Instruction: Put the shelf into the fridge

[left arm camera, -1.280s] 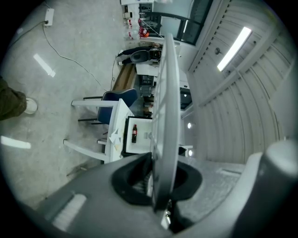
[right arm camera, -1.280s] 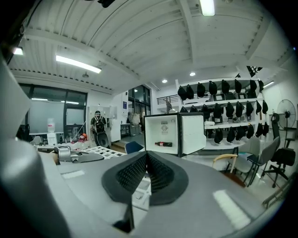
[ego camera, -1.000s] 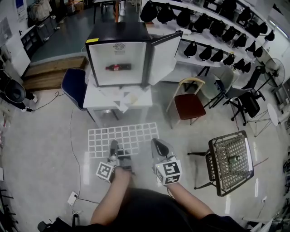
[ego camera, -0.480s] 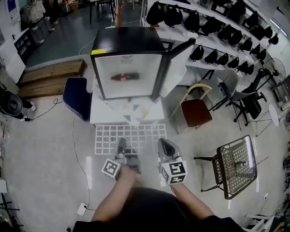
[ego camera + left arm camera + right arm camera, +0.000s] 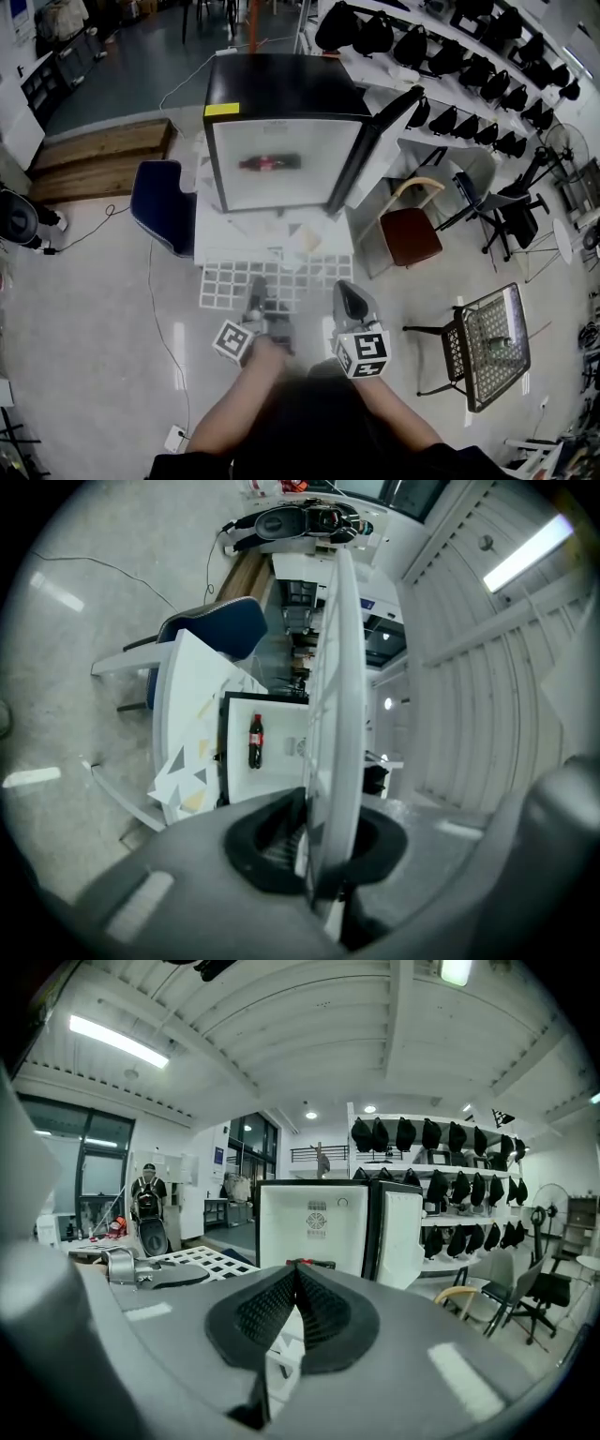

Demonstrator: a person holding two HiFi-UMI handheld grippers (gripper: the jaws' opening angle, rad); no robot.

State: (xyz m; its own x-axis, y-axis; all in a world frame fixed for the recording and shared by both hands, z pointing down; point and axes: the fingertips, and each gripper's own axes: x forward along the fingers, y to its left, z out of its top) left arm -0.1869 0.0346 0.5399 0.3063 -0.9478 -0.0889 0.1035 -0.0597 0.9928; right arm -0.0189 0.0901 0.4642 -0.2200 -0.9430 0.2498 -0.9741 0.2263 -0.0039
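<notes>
The left gripper (image 5: 323,834) is shut tight on the near edge of the white wire shelf (image 5: 225,279). It holds the shelf out flat in front of the person. The right gripper (image 5: 296,1269) is close by the right side of the shelf. Its jaws are pressed together with nothing in them. Past the shelf is a white table (image 5: 211,239). On the table stands the fridge (image 5: 281,89) with its door (image 5: 380,141) open. A bottle (image 5: 270,162) lies inside.

The left hand (image 5: 265,351) is motion-blurred, and the bottle (image 5: 269,162) label is too small to read.
</notes>
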